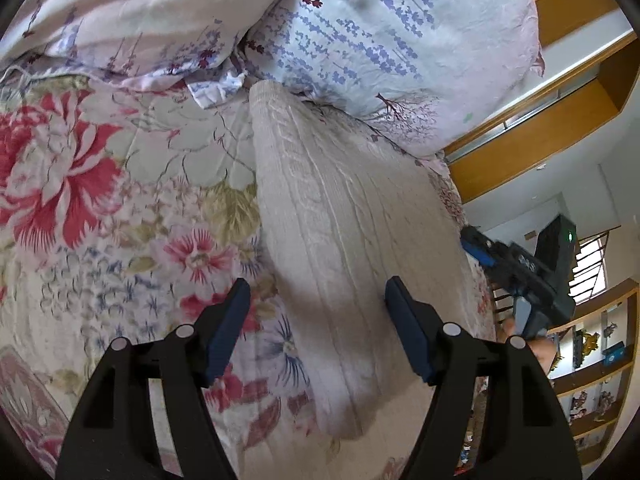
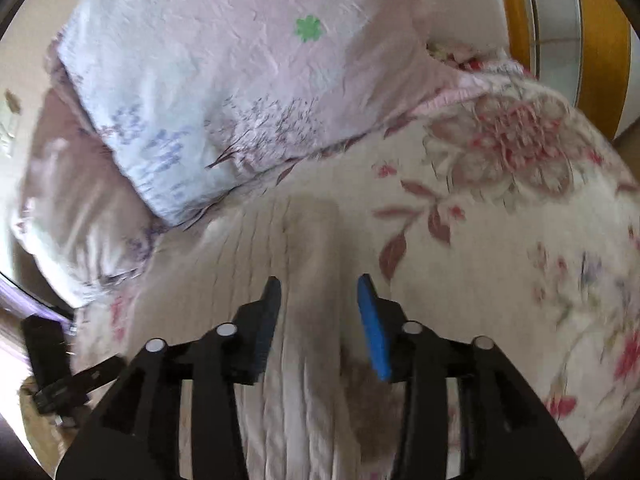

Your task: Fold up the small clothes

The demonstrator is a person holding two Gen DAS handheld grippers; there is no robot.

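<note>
Flowered bedding covers the bed, red and pink blooms on a pale ground, with two lavender-print pillows bunched at the head, toward twelve o'clock in the left wrist view. Wooden shelves stand at about four o'clock beyond the mattress edge.

A cream knitted garment lies flat on the quilt in a long folded strip, its far end touching the nearer pillow and its near end running down between the fingers of the left hand-held gripper. That gripper hangs above the strip with its jaws spread wide, gripping nothing.

The right hand-held gripper hovers over the same knit, which passes under it from twelve to six o'clock. Its jaws stand moderately apart, one blue pad on the right, nothing caught between them. In the left wrist view it shows at three o'clock, off the garment's right edge.
</note>
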